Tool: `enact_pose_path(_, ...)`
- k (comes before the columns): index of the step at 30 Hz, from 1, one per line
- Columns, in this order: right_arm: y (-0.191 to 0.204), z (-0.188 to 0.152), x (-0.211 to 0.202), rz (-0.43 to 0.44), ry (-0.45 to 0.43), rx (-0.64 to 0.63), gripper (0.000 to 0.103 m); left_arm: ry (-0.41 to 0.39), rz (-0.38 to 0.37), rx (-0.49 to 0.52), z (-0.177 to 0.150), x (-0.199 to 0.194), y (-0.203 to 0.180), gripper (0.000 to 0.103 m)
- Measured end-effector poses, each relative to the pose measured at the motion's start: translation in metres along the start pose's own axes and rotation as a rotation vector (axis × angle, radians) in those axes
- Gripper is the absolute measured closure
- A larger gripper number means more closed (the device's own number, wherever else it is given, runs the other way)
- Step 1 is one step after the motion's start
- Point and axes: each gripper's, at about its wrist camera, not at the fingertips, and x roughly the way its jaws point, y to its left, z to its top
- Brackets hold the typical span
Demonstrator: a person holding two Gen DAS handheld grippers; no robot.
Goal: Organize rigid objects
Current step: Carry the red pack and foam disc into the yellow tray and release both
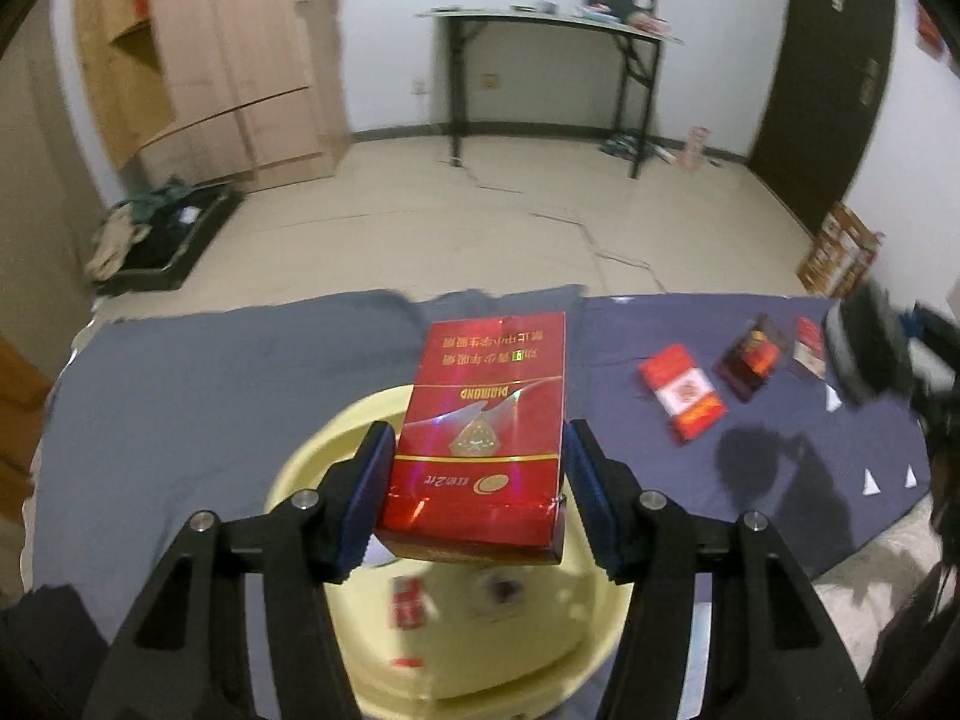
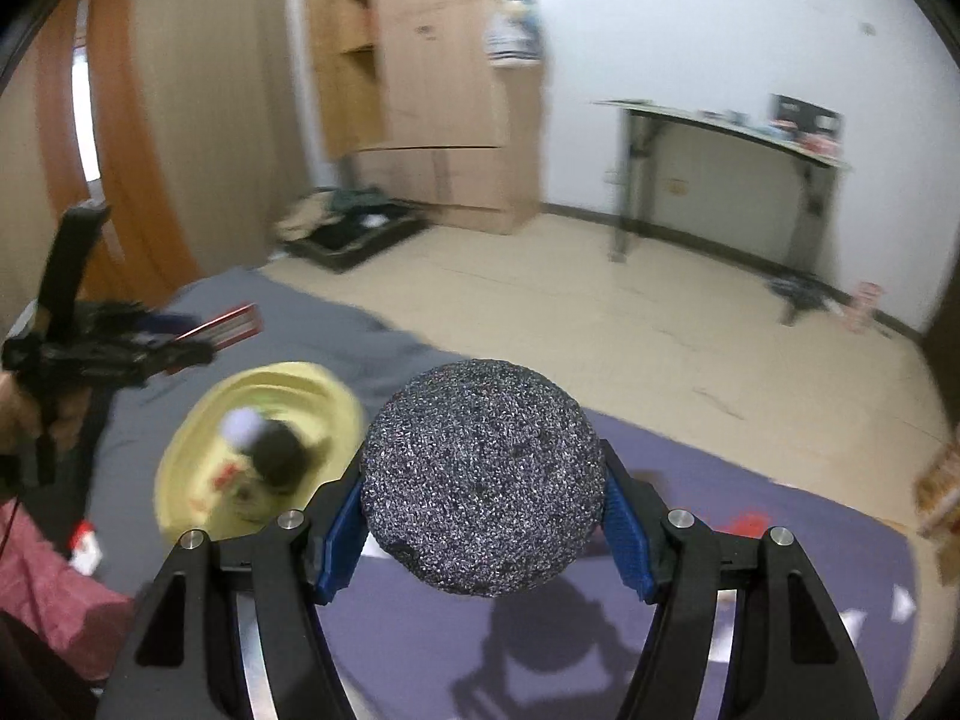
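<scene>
- The step in hand looks like delivery: the left gripper has its jaws clamped on the sides of a red cigarette pack, held flat in the air directly above the yellow basin, apart from its floor.
- The right gripper has its jaws pressed against a speckled dark ball, carried above the blue-grey cloth, to the right of the basin and short of its rim.
- The next move for the left probably calls for lowering the pack and parting the jaws over a free patch of the basin, then clearing away so the ball can follow.
- Inside the basin lie a small red pack and, in the blurred right view, what may be a white ball and a dark ball; these crowd the landing spot.
- Three more packs lie on the cloth well to the right of the basin, not yet gathered.
</scene>
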Motion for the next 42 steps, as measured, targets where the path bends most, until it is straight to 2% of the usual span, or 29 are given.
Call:
enact_pose_path(3,0.056,0.002,0.030,0.101,0.010,-0.042,0.036,0.024,0.015,-0.048,-0.016,0.007,0.029,0.044)
enact_pose_path(5,0.099,-0.004,0.061,0.167,0.053,-0.072,0.036,0.050,0.030,-0.044,-0.031,0.018,0.037,0.044)
enact_pose_path(8,0.148,-0.024,0.102,0.213,0.134,-0.151,0.036,0.091,0.029,-0.048,-0.052,0.040,0.044,0.044)
enact_pose_path(12,0.183,-0.060,0.150,0.230,0.263,-0.223,0.036,0.128,0.044,-0.099,-0.073,0.076,0.056,0.044)
enact_pose_path(15,0.198,-0.071,0.166,0.186,0.268,-0.294,0.036,0.143,0.052,-0.112,-0.080,0.093,0.064,0.044)
enact_pose_path(19,0.210,-0.063,0.181,0.181,0.269,-0.281,0.036,0.165,0.066,-0.128,-0.082,0.113,0.068,0.044)
enact_pose_path(22,0.224,-0.068,0.197,0.187,0.279,-0.283,0.036,0.173,0.045,-0.145,-0.082,0.122,0.072,0.043)
enact_pose_path(26,0.232,-0.078,0.210,0.201,0.273,-0.278,0.035,0.186,0.046,-0.121,-0.085,0.128,0.068,0.044)
enact_pose_path(28,0.229,-0.078,0.212,0.214,0.278,-0.264,0.030,0.183,0.018,-0.134,-0.085,0.126,0.068,0.044)
enact_pose_path(29,0.230,-0.080,0.211,0.221,0.290,-0.260,0.028,0.171,0.004,-0.141,-0.084,0.122,0.068,0.042)
enact_pose_path(30,0.230,-0.082,0.212,0.220,0.310,-0.264,0.019,0.161,-0.005,-0.142,-0.082,0.117,0.068,0.034)
enact_pose_path(31,0.231,-0.081,0.210,0.226,0.309,-0.271,0.004,0.152,-0.007,-0.139,-0.080,0.112,0.065,0.027)
enact_pose_path(32,0.233,-0.081,0.206,0.227,0.295,-0.281,0.001,0.137,-0.004,-0.132,-0.075,0.105,0.063,0.013)
enact_pose_path(33,0.234,-0.079,0.202,0.221,0.278,-0.282,0.000,0.118,-0.004,-0.124,-0.071,0.097,0.061,0.005)
enact_pose_path(35,0.231,-0.073,0.186,0.224,0.231,-0.258,0.000,0.091,-0.010,-0.108,-0.060,0.084,0.054,0.001)
enact_pose_path(39,0.209,-0.053,0.156,0.196,0.166,-0.200,0.000,0.061,-0.022,-0.097,-0.034,0.064,0.035,0.000)
enact_pose_path(42,0.165,-0.035,0.126,0.130,0.114,-0.140,0.000,0.067,-0.029,-0.044,-0.014,0.057,-0.003,0.000)
